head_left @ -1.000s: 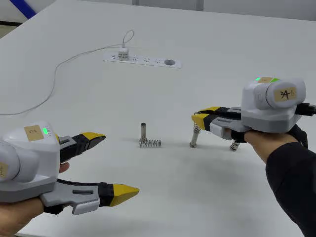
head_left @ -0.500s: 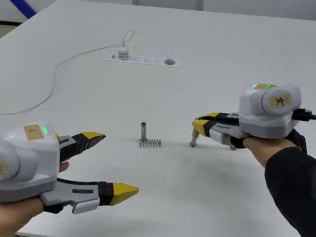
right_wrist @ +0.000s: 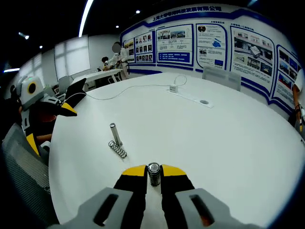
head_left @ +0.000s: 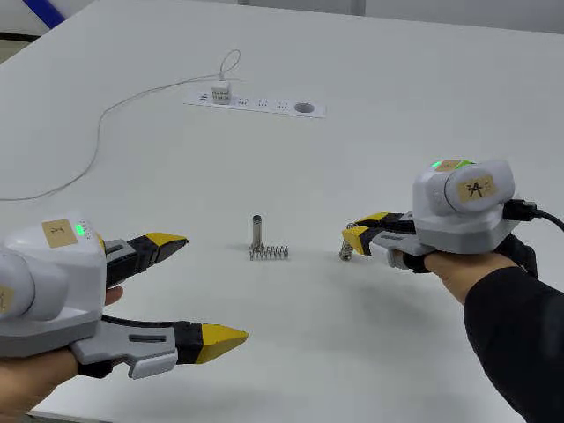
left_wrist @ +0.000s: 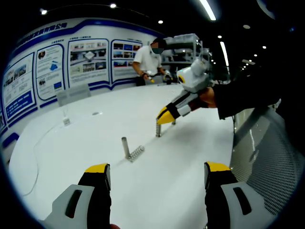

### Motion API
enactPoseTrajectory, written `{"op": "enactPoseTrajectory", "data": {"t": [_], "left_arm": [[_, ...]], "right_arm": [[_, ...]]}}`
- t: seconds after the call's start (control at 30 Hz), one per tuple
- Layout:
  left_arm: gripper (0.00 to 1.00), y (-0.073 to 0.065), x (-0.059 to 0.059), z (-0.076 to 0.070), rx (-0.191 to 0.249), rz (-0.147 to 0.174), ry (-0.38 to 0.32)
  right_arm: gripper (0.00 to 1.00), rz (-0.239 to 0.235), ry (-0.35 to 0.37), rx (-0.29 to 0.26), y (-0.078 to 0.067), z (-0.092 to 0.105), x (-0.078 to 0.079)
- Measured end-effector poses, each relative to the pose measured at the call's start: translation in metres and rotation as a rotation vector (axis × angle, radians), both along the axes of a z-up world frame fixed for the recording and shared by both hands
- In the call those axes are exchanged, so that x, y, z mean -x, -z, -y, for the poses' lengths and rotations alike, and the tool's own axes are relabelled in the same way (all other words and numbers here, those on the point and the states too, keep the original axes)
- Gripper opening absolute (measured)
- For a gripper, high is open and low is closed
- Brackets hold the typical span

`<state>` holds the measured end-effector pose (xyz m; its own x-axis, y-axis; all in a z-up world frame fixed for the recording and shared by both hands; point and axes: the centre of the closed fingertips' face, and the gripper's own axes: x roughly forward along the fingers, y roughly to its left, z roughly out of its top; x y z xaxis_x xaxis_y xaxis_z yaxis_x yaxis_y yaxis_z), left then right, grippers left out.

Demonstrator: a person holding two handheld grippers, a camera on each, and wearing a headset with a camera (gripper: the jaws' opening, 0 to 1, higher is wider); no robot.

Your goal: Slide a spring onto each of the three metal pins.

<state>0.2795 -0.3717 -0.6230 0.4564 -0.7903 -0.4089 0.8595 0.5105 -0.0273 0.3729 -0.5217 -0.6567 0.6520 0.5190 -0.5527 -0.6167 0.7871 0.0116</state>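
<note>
The white table (head_left: 397,106) runs from the near edge to the far wall, with a power strip (head_left: 256,104) lying far out on it. The left gripper (head_left: 211,287) hovers near-left, its jaws spread wide and holding nothing. The right gripper (head_left: 353,234) is low over the table at the right. Its jaws are drawn in to a narrow gap, and the yellow tips press on both sides of the right pin (right_wrist: 153,174), which stands upright with a coil around its shaft.

The bare pin (head_left: 256,231) stands upright at mid-table, left of the right gripper. The loose spring (head_left: 269,253) lies on its side, touching or just beside the pin's base on the near-right.

The right gripper looks to be seating the coil on the right pin or steadying it before letting go, so that pin seems done. The bare pin is not yet served. The next move calls for releasing without tipping the pin, then pinching the loose spring across its coils. After that it must be turned upright, its bore lined over the bare pin's top, and lowered.
</note>
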Motion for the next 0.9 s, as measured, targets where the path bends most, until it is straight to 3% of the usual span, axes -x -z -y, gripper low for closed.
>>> {"op": "enactPoseTrajectory", "data": {"t": [0.5,0.9], "left_arm": [[0.82,0.0,0.0,-0.001,0.004,0.002,-0.004],[0.82,-0.001,0.0,0.0,0.008,0.005,-0.002]], "right_arm": [[0.13,-0.034,0.005,0.018,0.008,0.002,0.003],[0.15,-0.055,0.013,0.036,0.016,0.009,0.02]]}}
